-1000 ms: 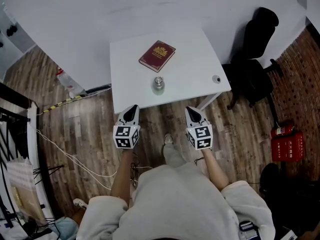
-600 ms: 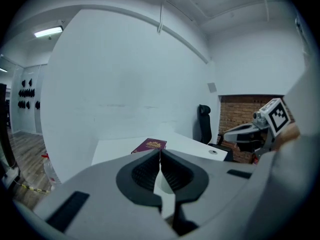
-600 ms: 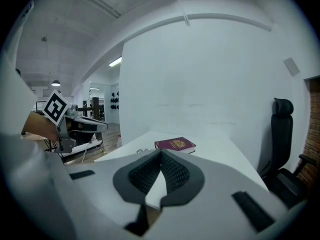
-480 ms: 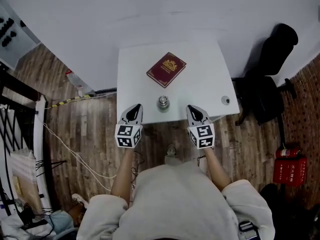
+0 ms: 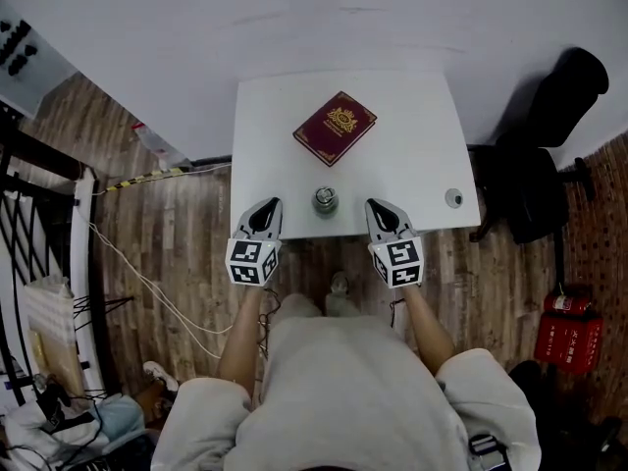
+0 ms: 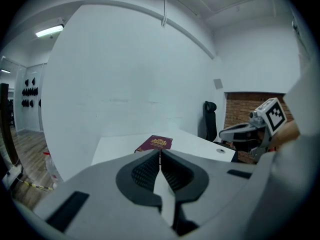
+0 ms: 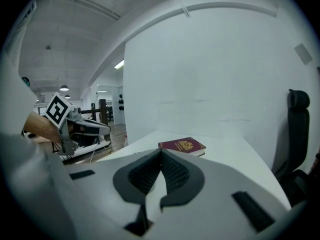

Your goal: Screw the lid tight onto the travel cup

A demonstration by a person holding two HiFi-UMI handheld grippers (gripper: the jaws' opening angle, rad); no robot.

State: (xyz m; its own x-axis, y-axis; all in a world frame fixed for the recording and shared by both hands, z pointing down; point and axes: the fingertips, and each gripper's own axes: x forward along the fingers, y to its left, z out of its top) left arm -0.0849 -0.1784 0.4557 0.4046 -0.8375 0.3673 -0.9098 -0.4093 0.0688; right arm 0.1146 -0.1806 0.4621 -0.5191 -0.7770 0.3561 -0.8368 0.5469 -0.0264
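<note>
A small metal travel cup [image 5: 325,201] stands near the front edge of the white table [image 5: 412,126]. Its lid [image 5: 453,198] lies apart at the table's front right corner, also visible in the left gripper view as a small disc, the lid [image 6: 220,150]. My left gripper [image 5: 270,207] hovers at the front edge, left of the cup, shut and empty. My right gripper [image 5: 377,208] hovers to the cup's right, likewise shut with nothing in it. Neither touches the cup. Both gripper views show jaws pressed together, left gripper [image 6: 160,153], right gripper [image 7: 161,152].
A maroon book [image 5: 335,128] lies behind the cup, mid-table; it shows as the book [image 6: 154,143] and the book [image 7: 181,146] in the gripper views. A black office chair [image 5: 549,145] stands right of the table. Cables [image 5: 147,283] run over the wooden floor on the left.
The person has stepped closer: the table, cup and book have slid nearer in the head view, and both grippers now sit level with the table's front edge, flanking the cup.
</note>
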